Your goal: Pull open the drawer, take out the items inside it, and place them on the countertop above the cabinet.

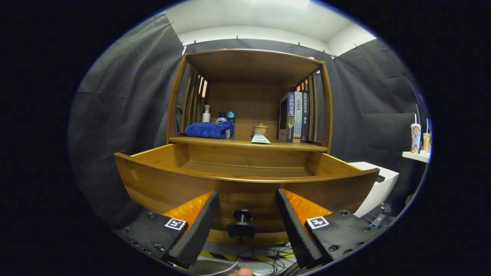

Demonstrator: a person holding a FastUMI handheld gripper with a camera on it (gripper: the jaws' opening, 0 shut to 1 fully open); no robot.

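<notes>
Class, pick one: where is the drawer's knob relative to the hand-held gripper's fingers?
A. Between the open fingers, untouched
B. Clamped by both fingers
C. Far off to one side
A: the knob sits in the gap of the hand-held gripper, whose spread fingers stand clear of it, on the pulled-out drawer.

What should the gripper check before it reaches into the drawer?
1. Drawer pulled open: ok.
2. Gripper open: ok, fingers apart, holding nothing.
3. Knob let go: ok, it sits between the fingers, untouched.
4. Items in the drawer: cannot tell, the front wall hides most of the floor.
5. Room on the countertop: ok, bare wood between the towel and books.
</notes>
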